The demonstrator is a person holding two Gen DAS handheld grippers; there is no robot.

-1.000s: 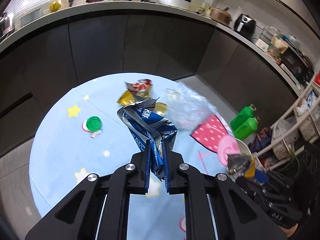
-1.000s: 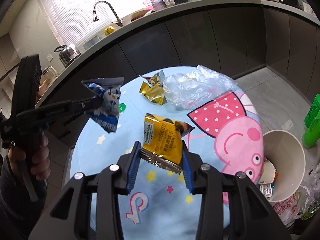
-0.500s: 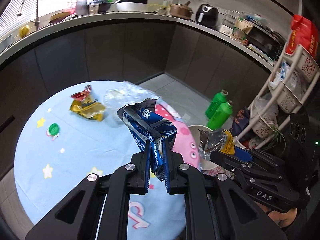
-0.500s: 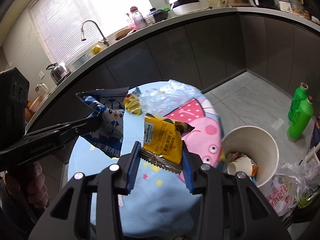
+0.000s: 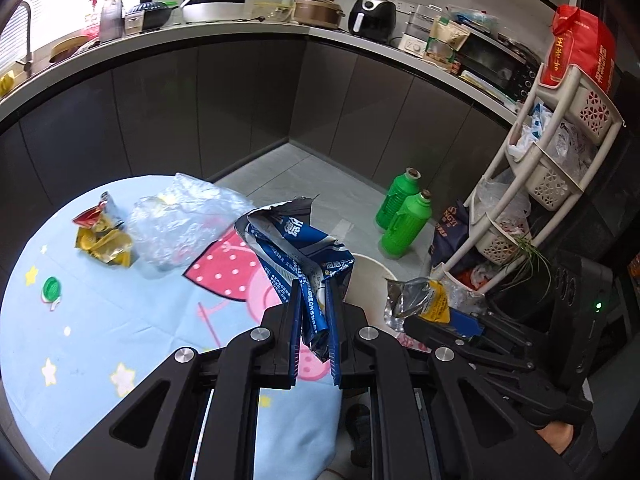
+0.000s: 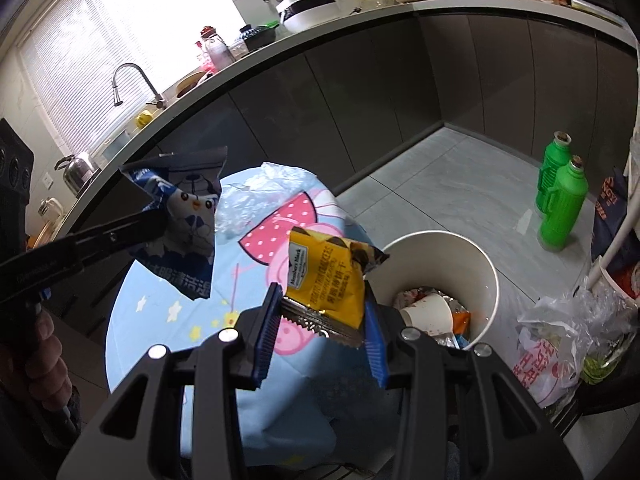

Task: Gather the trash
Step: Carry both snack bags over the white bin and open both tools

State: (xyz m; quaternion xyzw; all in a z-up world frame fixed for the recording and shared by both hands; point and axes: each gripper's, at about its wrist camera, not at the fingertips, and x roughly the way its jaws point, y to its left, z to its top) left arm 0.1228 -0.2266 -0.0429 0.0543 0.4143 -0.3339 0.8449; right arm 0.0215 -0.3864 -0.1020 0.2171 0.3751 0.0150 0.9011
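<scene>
Dark kitchen cabinets curve behind a round table covered in a pale blue cartoon-print cloth, where the trash collection is mid-delivery. At left, the left gripper pinches a crumpled blue-and-white snack wrapper between narrow jaws, above the table's edge. At right, the right gripper clamps a yellow foil biscuit packet by its serrated seam, just beside the rim of a tall white paper bin standing on the floor, already holding a paper cup and scraps. Both loads appear bound for that bin; the next move likely calls for carrying each packet over the opening and parting the jaws. On the cloth remain a clear crumpled plastic bag, gold and red foil wrappers and a green bottle cap.
</scene>
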